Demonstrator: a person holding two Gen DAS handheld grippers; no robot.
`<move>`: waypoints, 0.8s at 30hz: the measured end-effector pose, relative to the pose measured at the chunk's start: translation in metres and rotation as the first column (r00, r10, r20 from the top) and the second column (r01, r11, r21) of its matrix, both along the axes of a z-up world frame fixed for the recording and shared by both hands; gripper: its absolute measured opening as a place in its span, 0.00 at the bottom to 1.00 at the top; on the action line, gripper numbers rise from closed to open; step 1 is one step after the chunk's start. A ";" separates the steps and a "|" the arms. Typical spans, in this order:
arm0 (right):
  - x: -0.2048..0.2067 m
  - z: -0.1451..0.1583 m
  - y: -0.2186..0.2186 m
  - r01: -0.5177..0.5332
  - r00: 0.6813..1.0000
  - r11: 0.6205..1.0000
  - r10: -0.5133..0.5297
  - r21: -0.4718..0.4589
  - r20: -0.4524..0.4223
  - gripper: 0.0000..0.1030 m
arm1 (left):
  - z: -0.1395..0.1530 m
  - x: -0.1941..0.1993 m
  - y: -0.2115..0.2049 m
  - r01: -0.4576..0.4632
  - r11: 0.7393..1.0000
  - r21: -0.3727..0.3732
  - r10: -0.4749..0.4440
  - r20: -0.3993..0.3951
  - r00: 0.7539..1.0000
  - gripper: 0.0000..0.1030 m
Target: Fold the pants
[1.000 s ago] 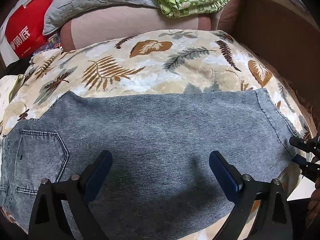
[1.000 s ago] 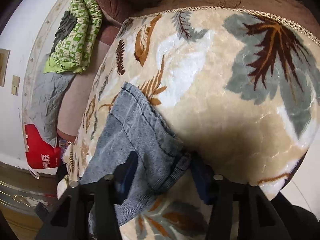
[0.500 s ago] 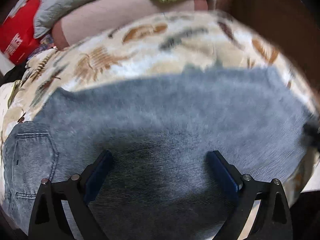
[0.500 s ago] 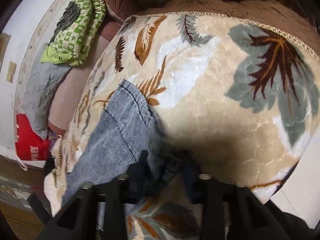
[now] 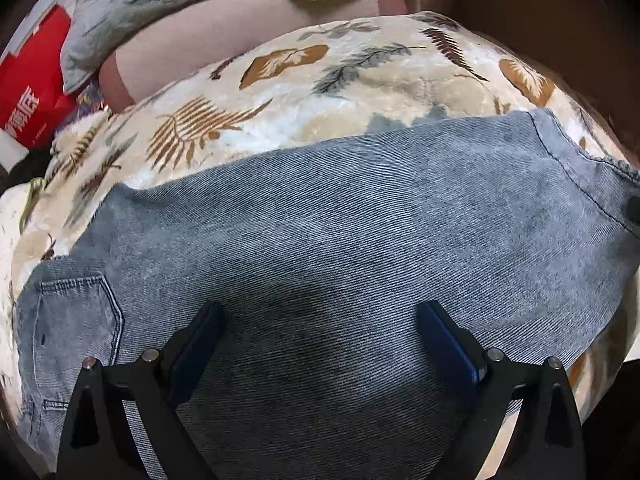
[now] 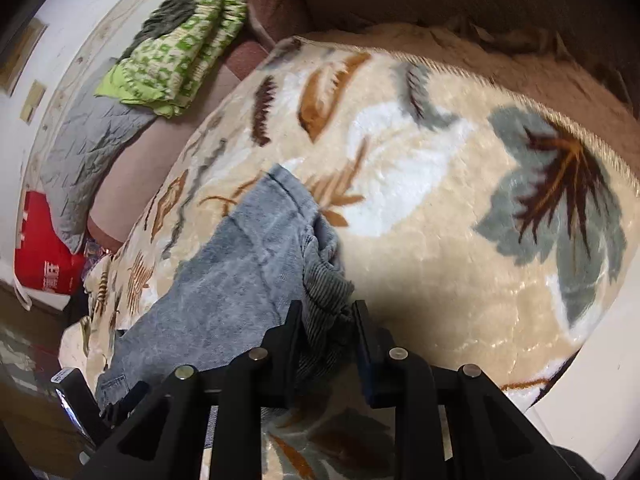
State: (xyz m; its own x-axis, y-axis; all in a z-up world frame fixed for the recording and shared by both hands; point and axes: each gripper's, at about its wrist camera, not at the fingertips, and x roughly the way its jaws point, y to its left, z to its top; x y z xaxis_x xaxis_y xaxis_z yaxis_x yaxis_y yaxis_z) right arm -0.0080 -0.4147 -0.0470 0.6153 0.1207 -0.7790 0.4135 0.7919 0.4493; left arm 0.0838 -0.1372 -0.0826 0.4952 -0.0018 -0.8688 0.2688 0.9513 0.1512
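Pants in washed grey-blue denim lay spread across a leaf-patterned blanket, directly beneath and ahead of the left gripper. That gripper hung released over the middle of the leg, its jaws spread wide with nothing between them. A back pocket sat just off its left finger, and the hem ran away to its far right.

At the right gripper the jaws were clenched on the hem end of the pants, the cloth bunched and puckered between the pads and lifted off the blanket. Ahead of this gripper was bare blanket; the rest of the leg trailed off to its left.

The denim looked soft and limp yet fairly weighty: it would sag and drag rather than hold a line, and it should grip the plush blanket instead of sliding. One corner pinch would likely let the hem droop, so a second hold on the opposite hem edge or the waistband seemed the sound place for the free gripper.

Farther off lay a grey quilt, a green patterned bundle and a red box.
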 end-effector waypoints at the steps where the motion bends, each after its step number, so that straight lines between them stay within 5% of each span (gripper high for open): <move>1: 0.001 0.007 0.005 -0.012 1.000 1.000 0.012 -0.019 0.015 0.21 | 0.000 0.001 -0.001 0.004 1.000 0.002 -0.004 -0.002 1.000 0.96; 6: 0.011 0.058 0.063 -0.134 0.980 0.979 0.154 -0.156 0.126 0.20 | 0.002 0.000 0.013 -0.031 0.996 -0.079 0.029 -0.027 0.999 0.95; 10: 0.008 0.083 0.146 -0.302 0.914 0.915 0.358 -0.267 0.193 0.20 | 0.034 -0.016 0.067 -0.113 0.969 -0.220 0.125 0.042 0.991 0.95; 13: -0.003 0.075 0.215 -0.445 0.832 0.837 0.518 -0.317 0.199 0.20 | 0.056 -0.031 0.119 -0.200 0.944 -0.263 0.236 0.113 0.965 0.95; 16: -0.006 0.035 0.260 -0.559 0.777 0.772 0.615 -0.304 0.132 0.21 | 0.071 -0.047 0.177 -0.320 0.904 -0.285 0.374 0.161 0.913 0.95; 18: 0.004 -0.004 0.279 -0.632 0.744 0.729 0.666 -0.264 0.057 0.30 | 0.074 -0.052 0.200 -0.367 0.885 -0.287 0.420 0.154 0.894 0.95; 19: 0.009 -0.023 0.284 -0.659 0.735 0.714 0.679 -0.235 0.003 0.42 | 0.073 -0.054 0.204 -0.370 0.885 -0.285 0.422 0.151 0.894 0.95; 21: 0.003 -0.020 0.282 -0.651 0.729 0.716 0.682 -0.250 0.056 0.51 | 0.075 -0.054 0.206 -0.363 0.890 -0.277 0.414 0.153 0.897 0.95; 23: 0.000 -0.005 0.275 -0.657 0.723 0.724 0.684 -0.210 0.097 0.72 | 0.080 -0.052 0.197 -0.336 0.892 -0.301 0.393 0.151 0.907 0.95; 24: -0.005 0.003 0.265 -0.649 0.728 0.741 0.670 -0.169 0.144 0.73 | 0.082 -0.050 0.189 -0.314 0.896 -0.313 0.373 0.152 0.915 0.95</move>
